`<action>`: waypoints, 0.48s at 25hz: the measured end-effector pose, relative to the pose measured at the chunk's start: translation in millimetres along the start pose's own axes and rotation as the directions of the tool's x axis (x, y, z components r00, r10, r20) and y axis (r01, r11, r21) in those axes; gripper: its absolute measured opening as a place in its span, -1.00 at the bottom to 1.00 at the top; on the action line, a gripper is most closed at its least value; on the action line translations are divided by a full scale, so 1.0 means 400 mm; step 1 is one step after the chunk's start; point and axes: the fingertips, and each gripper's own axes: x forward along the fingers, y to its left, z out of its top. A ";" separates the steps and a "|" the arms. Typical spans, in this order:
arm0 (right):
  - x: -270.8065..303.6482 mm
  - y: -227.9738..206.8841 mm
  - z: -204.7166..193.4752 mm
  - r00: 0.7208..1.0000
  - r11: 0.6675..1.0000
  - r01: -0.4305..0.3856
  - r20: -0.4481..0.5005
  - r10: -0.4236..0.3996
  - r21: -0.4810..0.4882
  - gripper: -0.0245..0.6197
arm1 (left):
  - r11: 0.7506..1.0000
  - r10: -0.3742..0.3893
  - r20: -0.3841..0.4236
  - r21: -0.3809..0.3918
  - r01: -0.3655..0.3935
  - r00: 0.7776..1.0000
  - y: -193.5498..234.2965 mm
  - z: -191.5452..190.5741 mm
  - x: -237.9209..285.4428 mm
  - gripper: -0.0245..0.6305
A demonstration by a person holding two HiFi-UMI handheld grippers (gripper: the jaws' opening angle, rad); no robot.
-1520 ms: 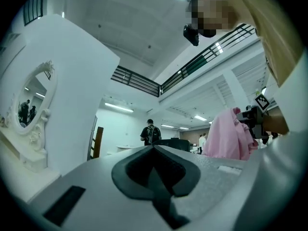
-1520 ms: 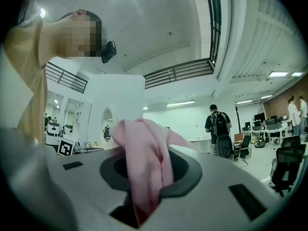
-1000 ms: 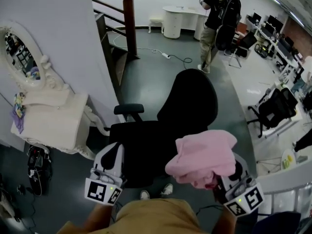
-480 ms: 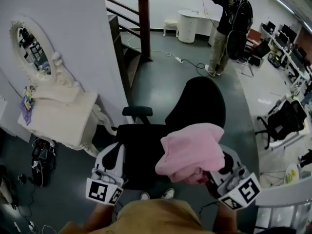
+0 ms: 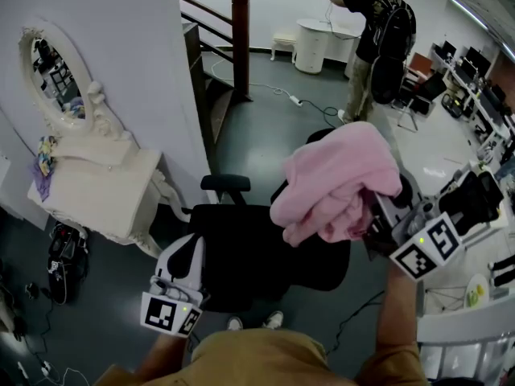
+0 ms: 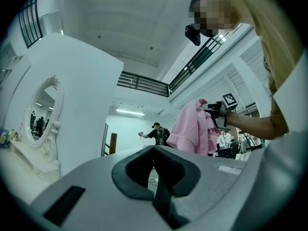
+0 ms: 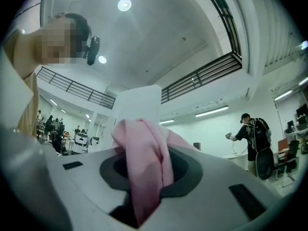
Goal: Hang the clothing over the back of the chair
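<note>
A dark floor (image 5: pixel 257 127) runs through an open office, with a white wall on the left and stairs (image 5: pixel 217 47) behind it.

The pink garment (image 5: pixel 338 183) is bunched up in the air, above the seat and in front of the top of the chair (image 5: pixel 257 248). From the head view it hides most of the backrest. It does not appear to rest on the chair anywhere. The right gripper (image 5: pixel 378 215) has its jaws clamped on a fold of the cloth, which spills out between them and hangs down. The left gripper (image 5: pixel 187 256) is low beside the seat's left edge, its jaws together with nothing in them.

The task looks about midway: the garment is picked up and raised, but not yet hung. What is left is to carry it over the top of the backrest, lower it so it drapes on both sides, and let go.

Counted: one garment, one black chair at hand, two grippers. Further out there is one white dresser (image 5: pixel 96 191) with one oval mirror (image 5: pixel 52 71), one person (image 5: pixel 378 30) standing at the far end, and more office chairs (image 5: pixel 475 195) at the right edge, too crowded to count.
</note>
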 end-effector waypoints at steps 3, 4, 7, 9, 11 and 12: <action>0.004 -0.096 0.006 0.998 0.998 0.061 -0.005 -0.061 0.036 -0.59 | 1.000 0.005 0.000 0.001 -0.005 1.000 0.001 0.004 -0.008 -0.91; 0.003 -0.126 0.006 0.997 0.996 0.080 -0.012 -0.079 0.043 -0.59 | 1.000 0.008 -0.001 0.002 -0.008 1.000 0.003 0.006 -0.009 -0.91; -0.011 -0.210 -0.005 0.991 0.989 0.135 -0.034 -0.133 0.068 -0.59 | 1.000 0.013 -0.004 0.007 -0.013 1.000 0.005 0.008 -0.010 -0.91; -0.028 -0.255 -0.021 0.986 0.982 0.166 -0.038 -0.163 0.089 -0.59 | 1.000 0.013 -0.005 0.010 -0.013 1.000 0.002 0.001 -0.013 -0.91; -0.044 -0.296 -0.036 0.981 0.975 0.194 -0.038 -0.190 0.112 -0.59 | 1.000 0.010 -0.004 0.012 -0.010 1.000 -0.005 0.000 -0.012 -0.91; -0.053 -0.317 -0.045 0.978 0.970 0.206 -0.041 -0.203 0.128 -0.59 | 1.000 0.007 -0.003 0.014 -0.007 1.000 -0.009 0.001 -0.010 -0.91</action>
